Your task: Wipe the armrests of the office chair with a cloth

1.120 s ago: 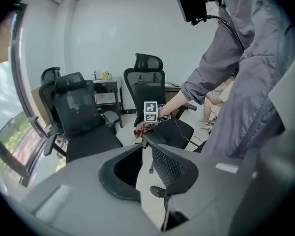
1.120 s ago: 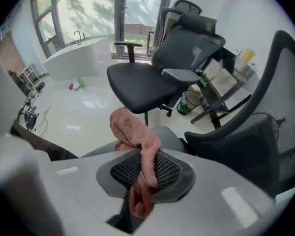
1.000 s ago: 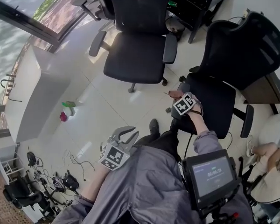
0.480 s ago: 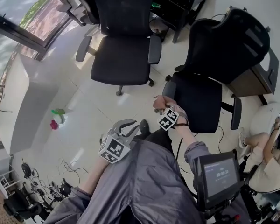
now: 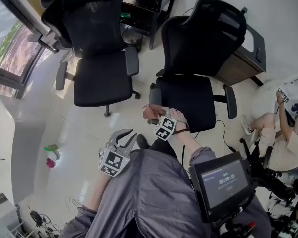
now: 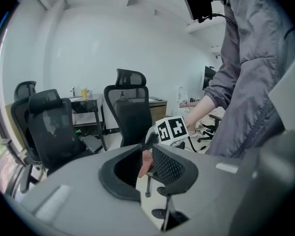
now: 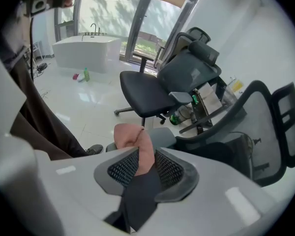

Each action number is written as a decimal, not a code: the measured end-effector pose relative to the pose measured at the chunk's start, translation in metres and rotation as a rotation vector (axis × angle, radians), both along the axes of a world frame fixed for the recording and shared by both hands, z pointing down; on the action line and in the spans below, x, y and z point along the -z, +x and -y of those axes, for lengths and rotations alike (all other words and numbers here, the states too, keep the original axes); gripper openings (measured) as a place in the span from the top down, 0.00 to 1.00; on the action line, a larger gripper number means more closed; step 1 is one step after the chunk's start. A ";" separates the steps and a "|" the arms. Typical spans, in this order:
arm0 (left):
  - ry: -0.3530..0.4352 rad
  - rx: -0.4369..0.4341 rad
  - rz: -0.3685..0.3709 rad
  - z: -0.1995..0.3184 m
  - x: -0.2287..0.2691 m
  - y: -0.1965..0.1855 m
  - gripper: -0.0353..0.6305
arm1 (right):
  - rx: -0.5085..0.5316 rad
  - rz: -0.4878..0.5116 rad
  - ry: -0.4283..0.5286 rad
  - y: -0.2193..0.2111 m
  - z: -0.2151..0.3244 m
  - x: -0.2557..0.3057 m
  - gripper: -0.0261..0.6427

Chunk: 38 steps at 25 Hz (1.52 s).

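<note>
My right gripper sits just left of centre in the head view. The bare forearm reaches up-frame out of a grey sleeve, and the wrist is bent so the fingers tip steeply down. Those fingers have just been opening, yet the pink cloth is between them and both pads press on its sides. Its bunched end pokes out past the tips. The cloth hangs right over the grey armrest on the picture-left side of the black office chair; I cannot tell whether it touches. My left gripper is lower and further left, beside my lap and above the pale floor, angled up-right toward the other gripper. Its fingers stand a narrow gap apart with nothing in them.
</note>
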State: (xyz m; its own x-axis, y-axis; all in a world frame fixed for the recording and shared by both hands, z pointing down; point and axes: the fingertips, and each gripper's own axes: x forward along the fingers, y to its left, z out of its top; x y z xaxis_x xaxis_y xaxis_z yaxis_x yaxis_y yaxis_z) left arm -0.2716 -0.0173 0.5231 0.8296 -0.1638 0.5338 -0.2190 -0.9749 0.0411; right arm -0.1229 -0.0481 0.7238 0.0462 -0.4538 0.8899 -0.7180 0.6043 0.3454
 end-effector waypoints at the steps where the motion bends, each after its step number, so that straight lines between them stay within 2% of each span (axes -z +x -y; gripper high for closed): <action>1: 0.003 -0.009 -0.008 0.000 0.002 0.004 0.82 | -0.012 -0.001 0.012 0.003 0.001 0.006 0.80; 8: 0.007 -0.068 -0.047 0.001 0.006 0.016 0.82 | -0.092 -0.001 0.085 0.009 0.001 0.042 0.80; 12: 0.016 -0.111 -0.067 0.004 0.008 0.024 0.83 | -0.154 0.010 0.169 0.009 -0.001 0.076 0.81; 16: 0.043 -0.162 -0.041 -0.006 0.007 0.040 0.91 | -0.215 0.025 0.274 0.020 -0.013 0.121 0.83; 20: 0.027 -0.192 -0.095 -0.018 0.021 0.071 0.89 | -0.266 -0.007 0.351 0.047 -0.040 0.160 0.85; 27: 0.055 -0.286 -0.113 -0.049 0.041 0.125 0.89 | -0.385 -0.034 0.504 0.097 -0.085 0.218 0.94; 33: 0.083 -0.327 -0.124 -0.079 0.056 0.170 0.89 | -0.425 -0.030 0.584 0.133 -0.113 0.250 0.96; 38: 0.095 -0.339 -0.128 -0.109 0.063 0.211 0.89 | -0.404 -0.040 0.632 0.162 -0.133 0.268 0.96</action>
State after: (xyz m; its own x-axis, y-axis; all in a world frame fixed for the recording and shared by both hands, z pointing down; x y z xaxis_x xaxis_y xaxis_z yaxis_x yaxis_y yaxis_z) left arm -0.0608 0.0920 0.4602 0.9042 0.0876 0.4179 0.1177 -0.9920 -0.0466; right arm 0.0387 0.0854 0.4562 0.3446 -0.8183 0.4600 -0.8216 -0.0258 0.5695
